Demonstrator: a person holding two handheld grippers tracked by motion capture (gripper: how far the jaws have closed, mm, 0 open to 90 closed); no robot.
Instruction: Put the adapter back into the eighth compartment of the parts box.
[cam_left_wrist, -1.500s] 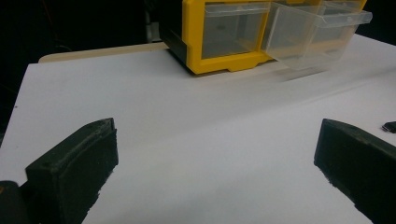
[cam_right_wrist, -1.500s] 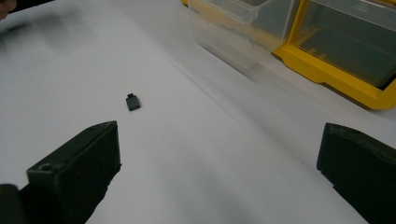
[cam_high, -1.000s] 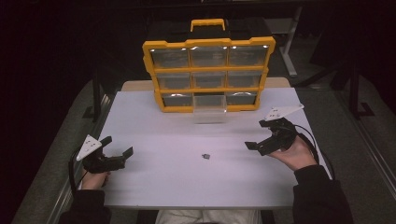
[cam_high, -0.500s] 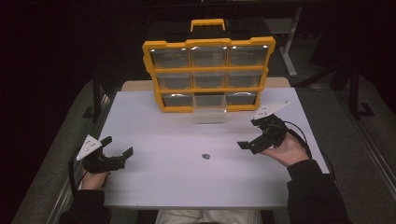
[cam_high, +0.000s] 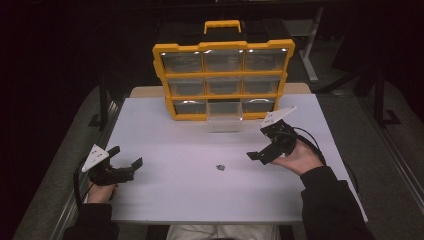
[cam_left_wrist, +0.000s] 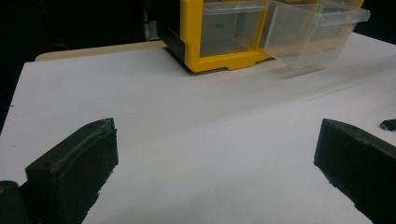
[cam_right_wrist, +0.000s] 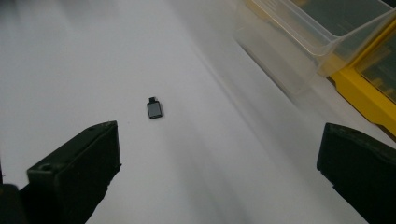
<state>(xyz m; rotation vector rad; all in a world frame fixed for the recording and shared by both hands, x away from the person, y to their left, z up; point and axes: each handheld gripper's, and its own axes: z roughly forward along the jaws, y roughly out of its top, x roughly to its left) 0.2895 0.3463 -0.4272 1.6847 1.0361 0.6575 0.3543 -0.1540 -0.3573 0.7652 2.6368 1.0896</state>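
Right now the work looks like the approach to a pick-up: the right gripper (cam_high: 256, 156) hangs just above the white table (cam_high: 165, 200) with its jaws spread wide and nothing between them, aimed down and toward the small black part (cam_high: 219, 167) that lies alone on the bare surface, near the gripper but not touching it. In the right gripper view that part (cam_right_wrist: 154, 110) sits ahead of the jaws and closer to the left one, so it is not yet centred between them. Behind it stands the yellow organizer (cam_high: 223, 80), whose bottom middle clear drawer (cam_high: 224, 116) is pulled out over the table and appears empty, a likely place for the part, though that is my reading. The left gripper (cam_high: 127, 167) rests low at the near left of the table, jaws also spread and empty, well apart from the part. I judge the next move calls for bringing the right gripper forward and lower until the part lies squarely between the jaws, then closing gently, since so small and flat a piece could easily slide away or slip out.
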